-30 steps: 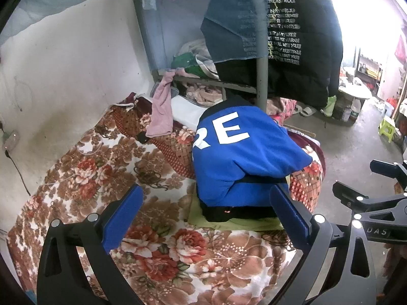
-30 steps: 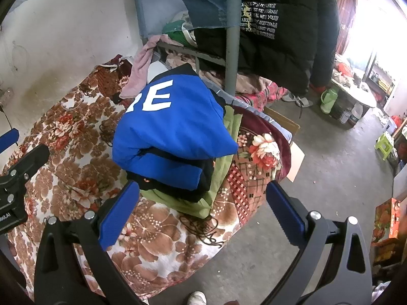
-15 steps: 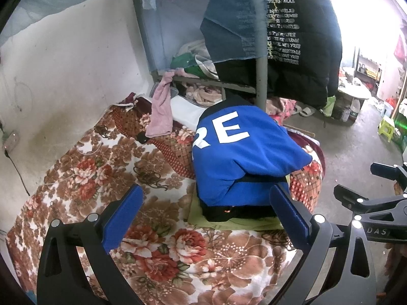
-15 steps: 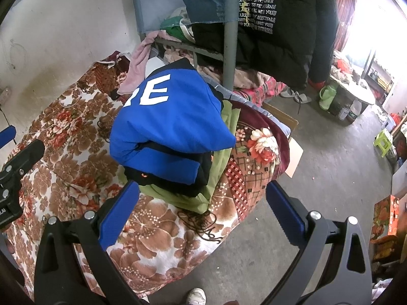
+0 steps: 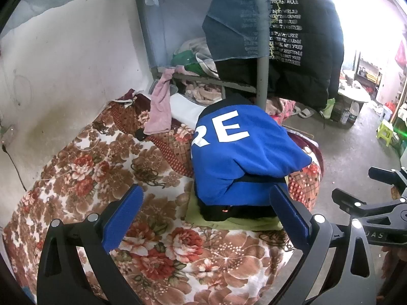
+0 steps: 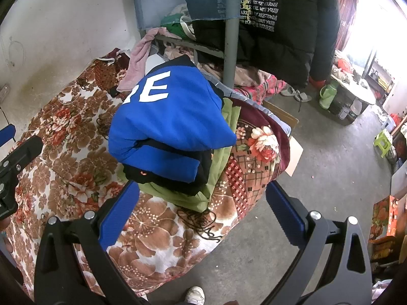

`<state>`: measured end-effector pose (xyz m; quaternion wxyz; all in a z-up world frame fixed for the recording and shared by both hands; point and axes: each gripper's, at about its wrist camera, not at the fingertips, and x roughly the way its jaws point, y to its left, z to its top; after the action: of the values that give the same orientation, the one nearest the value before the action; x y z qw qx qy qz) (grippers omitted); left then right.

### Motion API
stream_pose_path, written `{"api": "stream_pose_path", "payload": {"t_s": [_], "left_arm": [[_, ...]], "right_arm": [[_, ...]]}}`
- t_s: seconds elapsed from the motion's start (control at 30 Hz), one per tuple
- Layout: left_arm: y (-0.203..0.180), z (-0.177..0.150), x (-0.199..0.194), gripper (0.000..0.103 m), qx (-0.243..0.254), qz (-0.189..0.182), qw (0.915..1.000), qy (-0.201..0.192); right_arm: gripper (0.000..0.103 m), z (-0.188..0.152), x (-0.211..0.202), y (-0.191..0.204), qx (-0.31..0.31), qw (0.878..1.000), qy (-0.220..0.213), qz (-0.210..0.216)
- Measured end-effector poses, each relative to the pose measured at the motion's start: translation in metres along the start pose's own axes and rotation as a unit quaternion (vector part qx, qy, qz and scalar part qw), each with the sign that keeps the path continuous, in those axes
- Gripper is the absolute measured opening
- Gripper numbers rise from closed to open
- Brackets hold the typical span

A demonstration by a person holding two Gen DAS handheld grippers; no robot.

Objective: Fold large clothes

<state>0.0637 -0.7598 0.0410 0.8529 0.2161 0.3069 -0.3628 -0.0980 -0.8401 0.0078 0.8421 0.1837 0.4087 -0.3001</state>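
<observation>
A: We are holding the left gripper [image 5: 206, 209] and the right gripper [image 6: 203, 203] above the bed [image 5: 101, 167], both with jaws spread wide and gripping nothing.

B: We are looking at the blue top [image 5: 239, 152], lying folded into a soft, rounded bundle with bold white letters, near the bed's far edge.

A: We are seeing it resting on a black garment [image 6: 183, 180], which is lying on a flat green cloth [image 6: 216, 172].

B: The plush floral blanket [image 6: 157, 218] is covering the bed under them.
</observation>
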Motion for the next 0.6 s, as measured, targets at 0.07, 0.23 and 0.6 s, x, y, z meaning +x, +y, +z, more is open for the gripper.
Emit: {"api": "stream_pose_path", "payload": {"t_s": [0.07,0.23,0.6], "left_arm": [[-0.0004,-0.0001,0.0,0.098,0.001,-0.001,1.0,0.0],[-0.0021,0.0013,0.0002,0.098,0.009,-0.004,1.0,-0.001],[0.0024,-0.0015,0.0045,0.098,-0.003,-0.003,0.9999,0.012]], "right_arm": [[0.098,0.0006,0.0005,0.0001,-0.001,1.0,0.0,-0.001],[0.098,0.0026,0.0012,0.0008,-0.001,1.0,0.0,0.0],[0.098,0.0037,0.0017,0.0004,-0.002,1.0,0.0,0.0]]}}
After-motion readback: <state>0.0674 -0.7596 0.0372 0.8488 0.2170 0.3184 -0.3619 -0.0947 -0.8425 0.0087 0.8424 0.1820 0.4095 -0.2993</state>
